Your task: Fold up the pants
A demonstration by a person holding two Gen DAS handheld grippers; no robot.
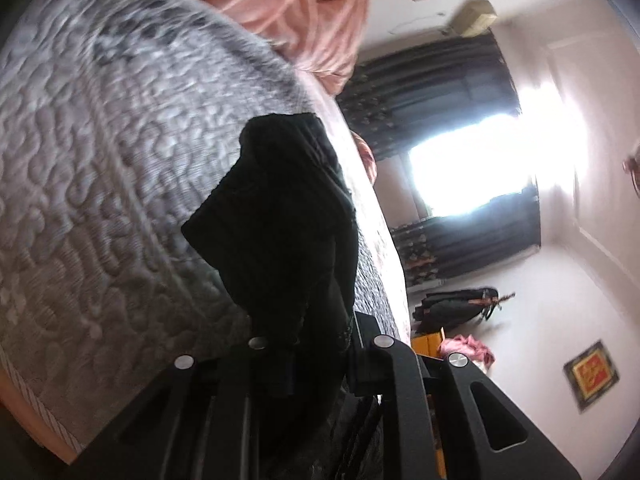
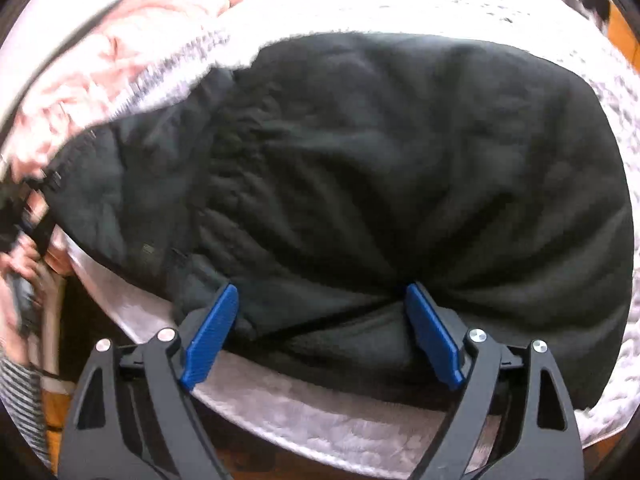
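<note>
Black pants [image 2: 360, 184] lie spread across a grey quilted bed cover [image 2: 500, 8]. My right gripper [image 2: 322, 332] is open, its blue fingers [image 2: 212, 336] set wide apart on either side of a bunched edge of the pants near the bed's front edge. My left gripper [image 1: 316, 340] is shut on a fold of the black pants [image 1: 280, 216], which stands up from between its jaws above the quilted cover [image 1: 100, 160]. Its fingertips are hidden by the fabric.
A pink blanket [image 1: 288, 4] is heaped at the bed's far side and shows in the right wrist view [image 2: 100, 60] too. Beyond the bed are a bright window with dark curtains [image 1: 460, 152], a dark bag [image 1: 456, 304] and an orange piece of furniture [image 1: 428, 340].
</note>
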